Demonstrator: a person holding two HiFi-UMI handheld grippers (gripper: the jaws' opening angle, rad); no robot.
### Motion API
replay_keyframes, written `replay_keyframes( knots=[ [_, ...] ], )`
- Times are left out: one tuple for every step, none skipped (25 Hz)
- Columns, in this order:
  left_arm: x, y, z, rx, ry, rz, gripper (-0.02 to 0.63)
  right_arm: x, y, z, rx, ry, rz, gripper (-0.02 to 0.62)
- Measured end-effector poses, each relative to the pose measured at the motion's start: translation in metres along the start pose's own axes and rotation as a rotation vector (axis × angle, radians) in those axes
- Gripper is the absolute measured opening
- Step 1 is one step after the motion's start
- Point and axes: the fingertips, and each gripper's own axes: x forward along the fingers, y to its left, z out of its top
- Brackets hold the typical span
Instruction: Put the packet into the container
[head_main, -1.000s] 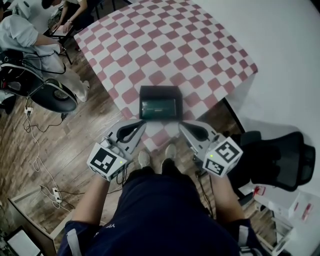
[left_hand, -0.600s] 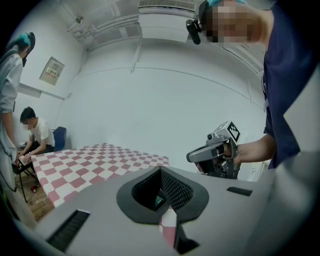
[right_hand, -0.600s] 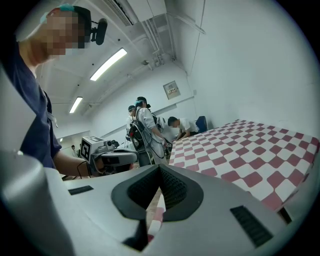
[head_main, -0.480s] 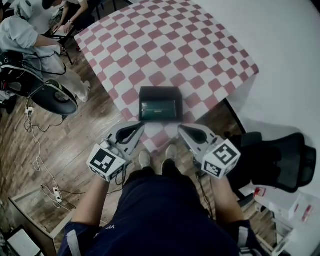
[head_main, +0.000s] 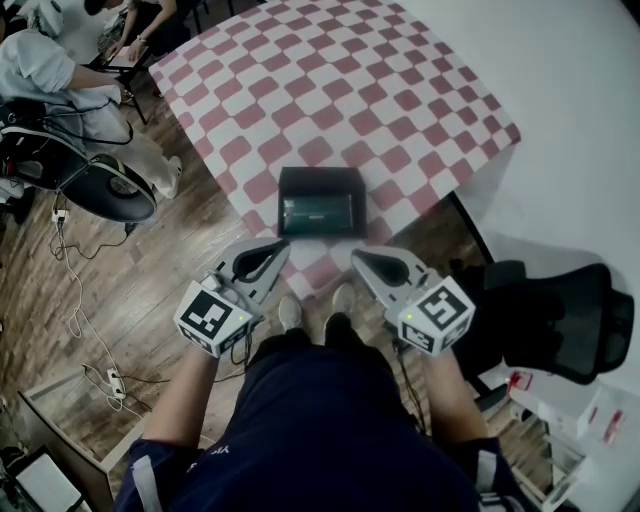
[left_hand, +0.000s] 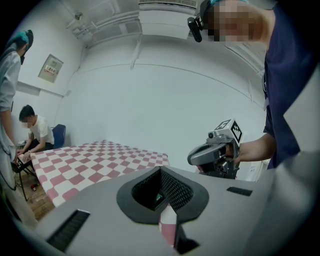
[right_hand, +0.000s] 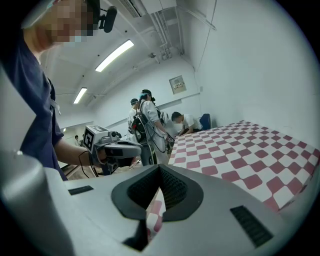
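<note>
Two grippers: you hold the left gripper (head_main: 283, 244) and the right gripper (head_main: 356, 254) low by your body, near the container (head_main: 320, 177) but not touching it.
Left fingers (left_hand: 146, 191): pressed together, holding nothing.
Right fingers (right_hand: 176, 189): pressed together, holding nothing.
Where the packet is: the green packet (head_main: 318, 213) lies inside the black container.
Where the container is: on the checkered surface (head_main: 330, 90), near the edge closest to you.

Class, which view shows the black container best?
The head view: the whole black container shows from above on the checkered tablecloth, a greenish packet inside. Both gripper views show tablecloth past their jaws, no clear container.
</note>
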Motion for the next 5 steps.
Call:
replay_keyframes(
  knots=[
    [0.0005,0.0001,0.0006,0.004,-0.004,-0.001,0.025,0.0003,0.0001,-0.0002,-0.003,0.001,0.0,0.015],
    [0.0011,0.0002,0.0016,0.011,-0.01,-0.001,0.025,0.0005,0.0001,-0.0004,-0.006,0.002,0.0,0.015],
    [0.0016,0.0002,0.0023,0.016,-0.015,-0.002,0.025,0.0007,0.0002,-0.0006,-0.009,0.003,0.001,0.015],
    [0.002,0.0001,0.0027,0.019,-0.017,-0.002,0.025,0.0009,0.0003,-0.0008,-0.012,0.003,0.001,0.015],
    [0.0024,0.0,0.0031,0.022,-0.019,-0.003,0.025,0.0011,0.0005,-0.0011,-0.014,0.003,0.002,0.015]
  ],
)
